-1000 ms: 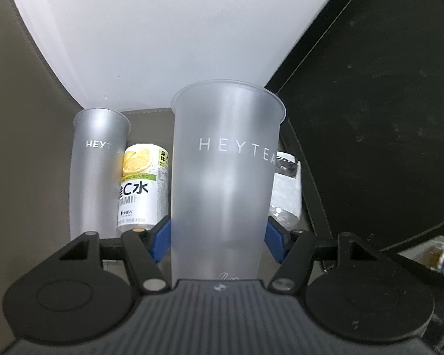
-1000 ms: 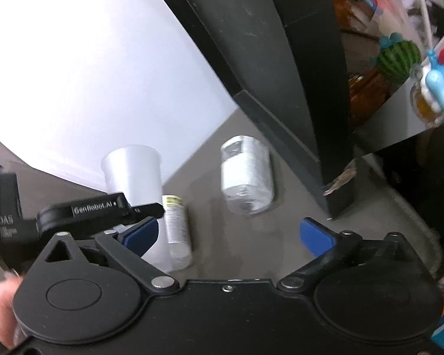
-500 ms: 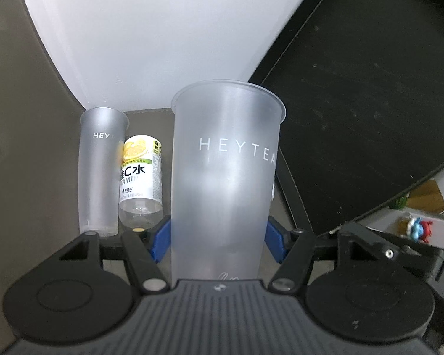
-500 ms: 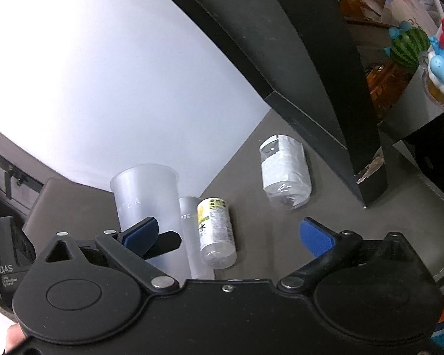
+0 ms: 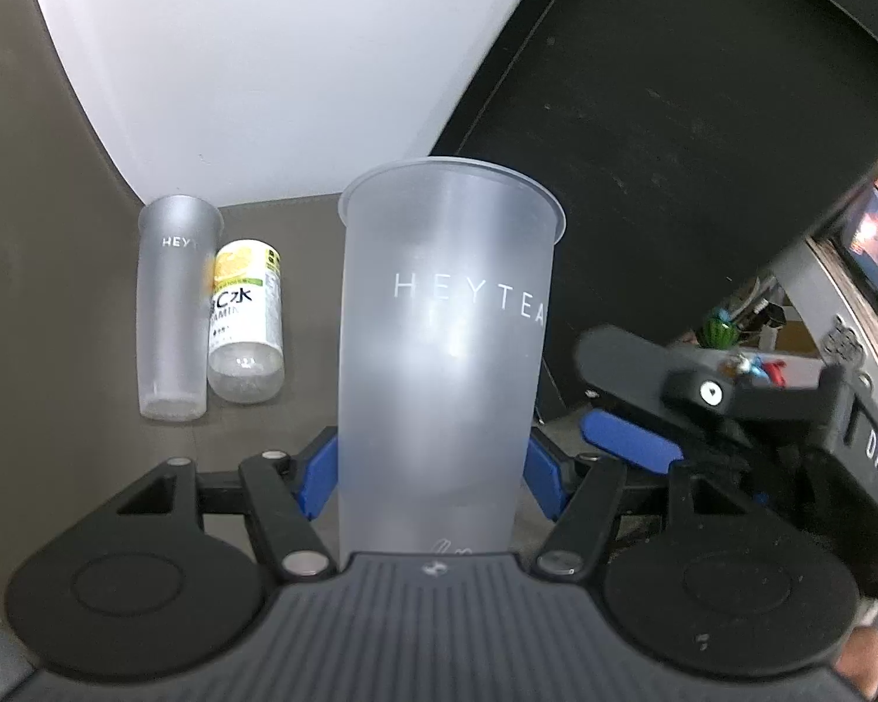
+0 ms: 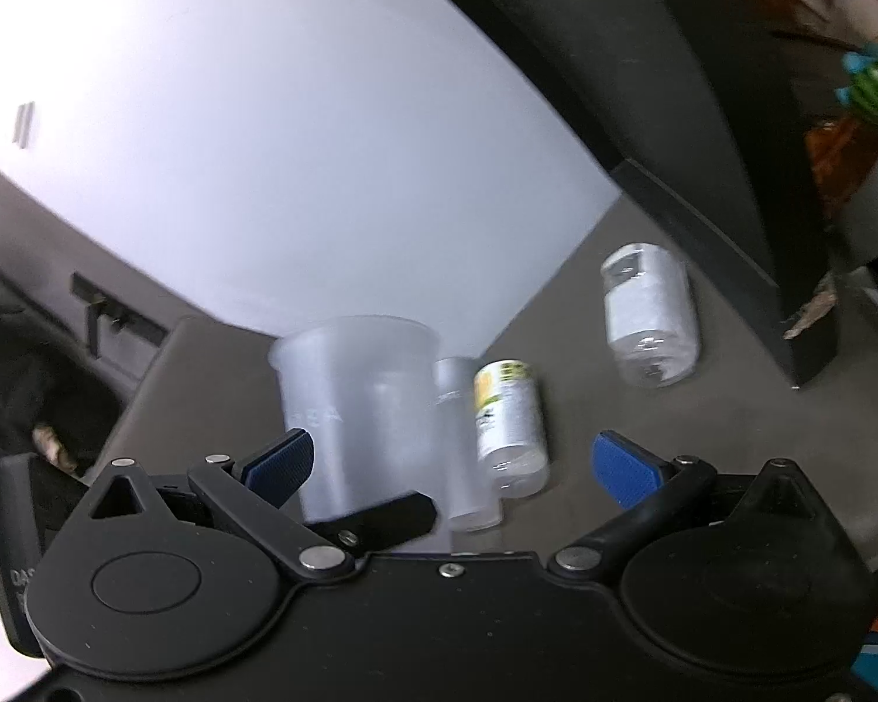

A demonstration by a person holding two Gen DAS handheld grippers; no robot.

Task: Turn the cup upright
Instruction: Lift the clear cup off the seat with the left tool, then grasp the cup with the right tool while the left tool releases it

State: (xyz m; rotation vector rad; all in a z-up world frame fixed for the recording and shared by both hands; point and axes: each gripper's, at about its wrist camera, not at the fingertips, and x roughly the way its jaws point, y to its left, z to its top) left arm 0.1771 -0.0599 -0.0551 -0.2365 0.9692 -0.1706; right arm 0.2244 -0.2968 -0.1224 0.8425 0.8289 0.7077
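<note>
Now the left gripper (image 5: 430, 477) has its blue fingers (image 5: 317, 477) pressed against the frosted cup (image 5: 448, 351), held rim-up between them. Right gripper (image 6: 453, 462) gapes, holding nothing. Counted: two cups, the second cup (image 5: 172, 304) beside one lemon bottle (image 5: 244, 322), plus one clear bottle (image 6: 650, 316) on the desk (image 6: 644, 409).

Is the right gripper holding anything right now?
No, the right gripper stands wide open with only bare gap between its blue pads; the cup sits in the left gripper.
</note>
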